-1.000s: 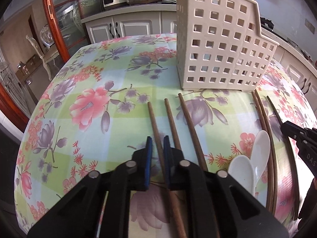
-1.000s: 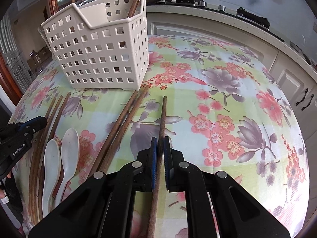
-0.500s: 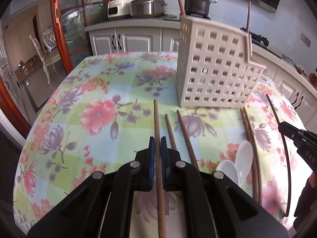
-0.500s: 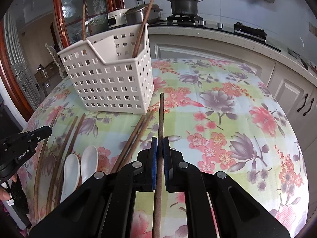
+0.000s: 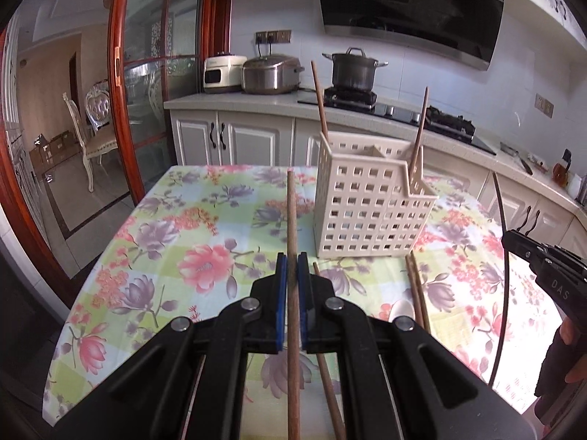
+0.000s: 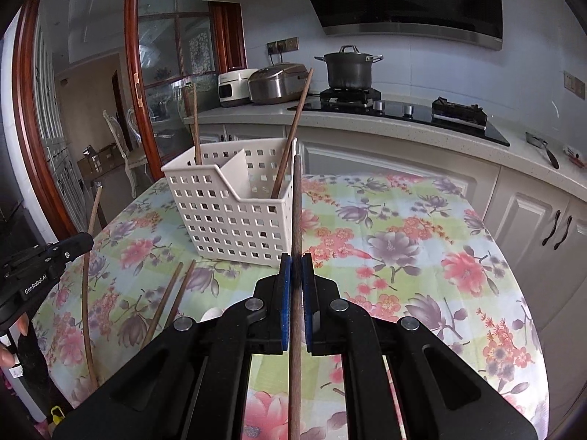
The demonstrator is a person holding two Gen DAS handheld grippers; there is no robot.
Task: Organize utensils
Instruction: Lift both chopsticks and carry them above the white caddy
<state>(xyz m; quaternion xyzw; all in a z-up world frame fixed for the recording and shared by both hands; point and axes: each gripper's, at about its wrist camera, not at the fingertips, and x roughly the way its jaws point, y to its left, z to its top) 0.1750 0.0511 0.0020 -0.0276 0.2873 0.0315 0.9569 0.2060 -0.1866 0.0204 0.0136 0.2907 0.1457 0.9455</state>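
Your left gripper and right gripper each clamp a brown wooden chopstick clear above the floral tablecloth, the white perforated plastic basket standing just ahead, open cloth either side.

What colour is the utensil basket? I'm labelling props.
Cream-white basket, pierced with square holes; clearest in the right wrist view.

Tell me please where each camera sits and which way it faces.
Left wrist: on the left gripper, facing the basket and kitchen counter; its fingers clamp a chopstick.
Right wrist: on the right gripper, same direction; it clamps another chopstick.
Shared: basket, floral tablecloth, each other's gripper at the frame edge.
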